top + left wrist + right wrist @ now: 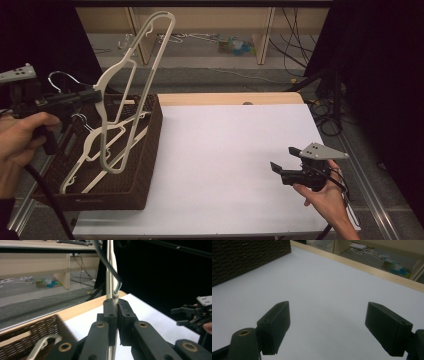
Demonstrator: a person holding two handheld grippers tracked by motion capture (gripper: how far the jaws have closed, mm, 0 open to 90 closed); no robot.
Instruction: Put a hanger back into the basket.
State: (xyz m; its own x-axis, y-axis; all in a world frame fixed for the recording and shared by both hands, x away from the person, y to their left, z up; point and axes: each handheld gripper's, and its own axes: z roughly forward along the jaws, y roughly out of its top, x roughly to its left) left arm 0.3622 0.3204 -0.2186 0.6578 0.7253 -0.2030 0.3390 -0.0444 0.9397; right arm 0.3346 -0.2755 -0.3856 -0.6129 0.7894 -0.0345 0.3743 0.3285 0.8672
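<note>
While the left gripper (pixel 95 95) clamps a cream hanger (pixel 131 80) near its neck, the hanger hangs tilted above the brown wicker basket (pixel 150 150) at the table's left, its lower end among more cream hangers (pixel 100 150) lying in the basket. Left gripper view: jaws pinched tight on the hanger's thin edge (pixel 114 298). Right gripper (pixel 280 167) hovers over the white tabletop (pixel 225 150), well apart, jaws spread wide, holding nothing.
</note>
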